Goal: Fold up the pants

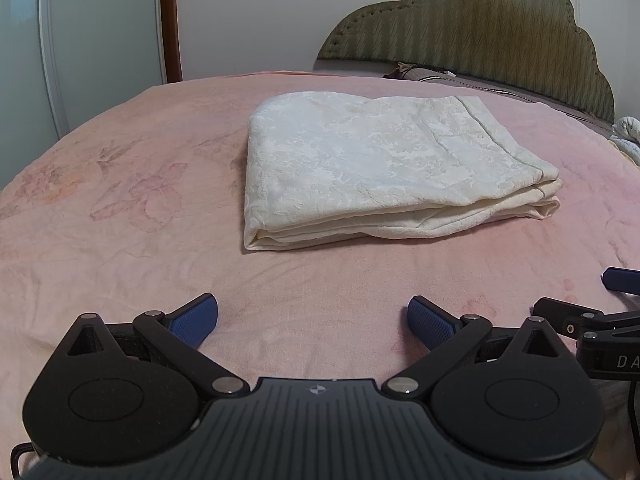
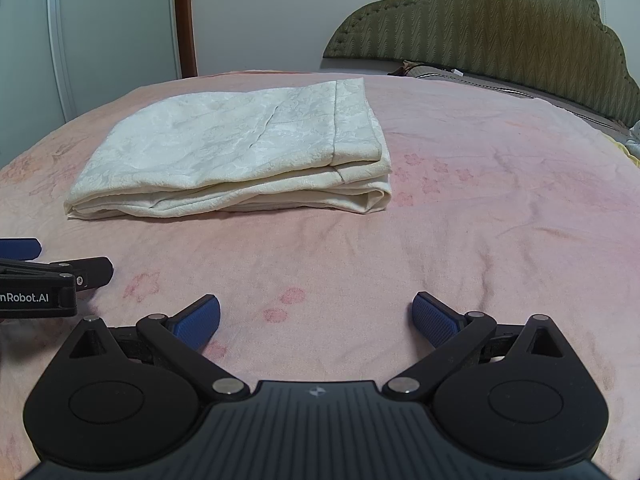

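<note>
One folded pants (image 1: pixel 360 168), two grippers (image 1: pixel 313 320) (image 2: pixel 316 320), one headboard (image 1: pixel 480 28)

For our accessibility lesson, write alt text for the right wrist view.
Cream, floral-textured pants lie folded into a neat layered rectangle on a pink flower-printed bedspread. The right gripper sits open in front, holding nothing, and the left gripper shows at the left edge.
</note>
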A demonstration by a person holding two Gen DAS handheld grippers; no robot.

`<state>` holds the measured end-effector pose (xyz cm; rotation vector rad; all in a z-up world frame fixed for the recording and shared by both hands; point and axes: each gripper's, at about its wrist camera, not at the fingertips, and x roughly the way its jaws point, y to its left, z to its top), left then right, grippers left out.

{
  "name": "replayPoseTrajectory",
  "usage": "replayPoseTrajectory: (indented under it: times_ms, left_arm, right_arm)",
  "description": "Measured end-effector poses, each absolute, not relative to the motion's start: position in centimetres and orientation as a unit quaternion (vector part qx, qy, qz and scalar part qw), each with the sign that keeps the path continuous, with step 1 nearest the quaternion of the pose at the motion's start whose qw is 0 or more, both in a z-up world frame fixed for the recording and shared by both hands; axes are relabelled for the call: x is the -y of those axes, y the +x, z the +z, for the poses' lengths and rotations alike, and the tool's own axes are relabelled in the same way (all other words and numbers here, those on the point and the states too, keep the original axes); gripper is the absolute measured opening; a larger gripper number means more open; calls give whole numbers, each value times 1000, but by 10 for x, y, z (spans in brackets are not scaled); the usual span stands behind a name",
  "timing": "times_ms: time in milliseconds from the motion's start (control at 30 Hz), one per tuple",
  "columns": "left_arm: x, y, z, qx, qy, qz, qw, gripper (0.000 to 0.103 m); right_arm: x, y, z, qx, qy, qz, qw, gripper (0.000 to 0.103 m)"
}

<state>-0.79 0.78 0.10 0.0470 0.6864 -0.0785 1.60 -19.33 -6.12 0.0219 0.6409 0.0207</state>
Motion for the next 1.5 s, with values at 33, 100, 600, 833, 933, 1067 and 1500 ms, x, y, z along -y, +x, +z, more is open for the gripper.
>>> replayPoseTrajectory:
  times_ms: [33,100,600,833,933,1067,1500]
  left_arm:
    - [-8,-8,1,-336,24,-38,941,103]
    - [-8,-8,1,-336,24,-38,941,103]
    - [-7,-7,2,-340,26,-37,939,103]
    - [-8,-6,1,-340,25,-37,939,103]
    - [-8,-7,1,-340,23,-37,940,103]
    - [-8,-10,2,-331,25,-17,943,103]
    - [-11,-8,3,-336,19,-3,942,103]
  right_arm:
    - [193,16,-61,-315,11,10,949,103]
    - [193,16,-61,-315,11,10,949,103]
    - [194,17,-61,-315,12,10,949,103]
    - [193,17,-61,-315,9,10,949,103]
    - [193,17,-61,-315,9,10,949,103]
    - [193,17,-61,-315,9,10,949,103]
    - [193,17,-61,-315,9,10,949,103]
